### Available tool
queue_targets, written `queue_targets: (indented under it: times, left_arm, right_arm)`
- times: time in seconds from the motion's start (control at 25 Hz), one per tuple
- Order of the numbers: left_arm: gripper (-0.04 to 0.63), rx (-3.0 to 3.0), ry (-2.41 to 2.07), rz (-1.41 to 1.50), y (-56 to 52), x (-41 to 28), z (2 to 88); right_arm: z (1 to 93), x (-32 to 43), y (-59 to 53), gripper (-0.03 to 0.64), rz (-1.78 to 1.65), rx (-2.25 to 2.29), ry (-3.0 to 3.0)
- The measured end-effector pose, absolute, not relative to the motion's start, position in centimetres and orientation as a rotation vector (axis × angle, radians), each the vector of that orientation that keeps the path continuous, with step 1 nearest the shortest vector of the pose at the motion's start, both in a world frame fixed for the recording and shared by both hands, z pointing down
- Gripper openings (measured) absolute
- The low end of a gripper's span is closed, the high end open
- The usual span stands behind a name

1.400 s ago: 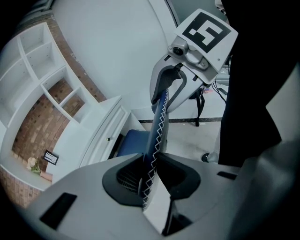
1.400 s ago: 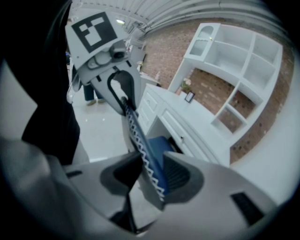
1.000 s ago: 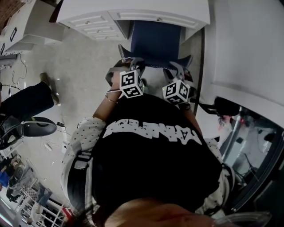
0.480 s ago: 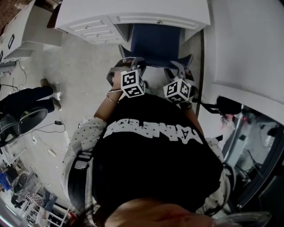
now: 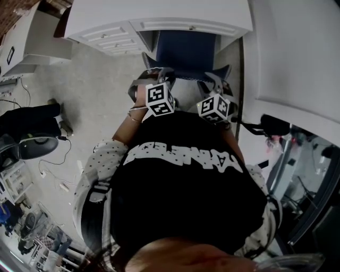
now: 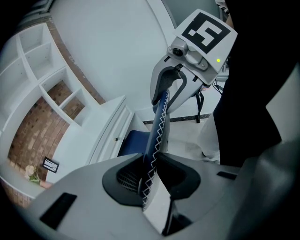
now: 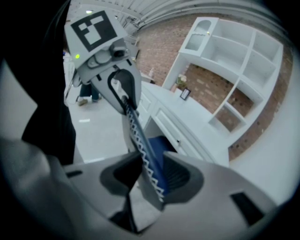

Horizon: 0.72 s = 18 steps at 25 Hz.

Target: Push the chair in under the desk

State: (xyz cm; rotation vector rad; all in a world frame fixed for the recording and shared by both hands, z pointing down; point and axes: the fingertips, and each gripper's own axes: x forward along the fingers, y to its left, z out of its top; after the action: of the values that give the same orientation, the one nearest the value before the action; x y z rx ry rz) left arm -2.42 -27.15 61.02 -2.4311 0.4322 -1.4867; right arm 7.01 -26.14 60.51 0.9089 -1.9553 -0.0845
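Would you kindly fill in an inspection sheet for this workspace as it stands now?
Surface: white desk, drawers shut; pale floor.
Job's things: blue chair, seat partly under the desk, backrest outside it.
Clutter: small picture frame on a white side counter; dark round object on the floor at the left, unidentifiable.
Grippers: left gripper and right gripper each have fingers closed on the chair's stitched top edge.
Cables: loose cables on the floor at the left.
Surroundings: brick wall with white shelves; another person's legs at the left.
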Motion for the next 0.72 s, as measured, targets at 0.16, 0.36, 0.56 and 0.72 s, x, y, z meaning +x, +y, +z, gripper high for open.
queue_targets:
  times: [0.16,0.36,0.56,0.72]
  left_arm:
    - [0.118,-2.434,0.435,-1.475,-27.1,-2.5,60.3]
    - [0.118,-2.433,0.437,-1.479,-27.9,-2.1,59.9]
    - [0.118,-2.44,0.447,-1.49,-28.4,-1.5,59.8]
    - [0.117,-2.44,0.457,-1.489,-29.3,-0.7,59.6]
  right_arm:
    - [59.8,6.9,-26.1,0.16,-0.084,0.912,-1.949]
    - [59.2,6.9,-27.1,0.16,-0.081,0.932,-1.979]
    - [59.0,7.5,-27.8,0.158,-0.091,0.907,-1.973]
    - [59.1,8.5,-28.8,0.158,-0.1,0.892,-1.951]
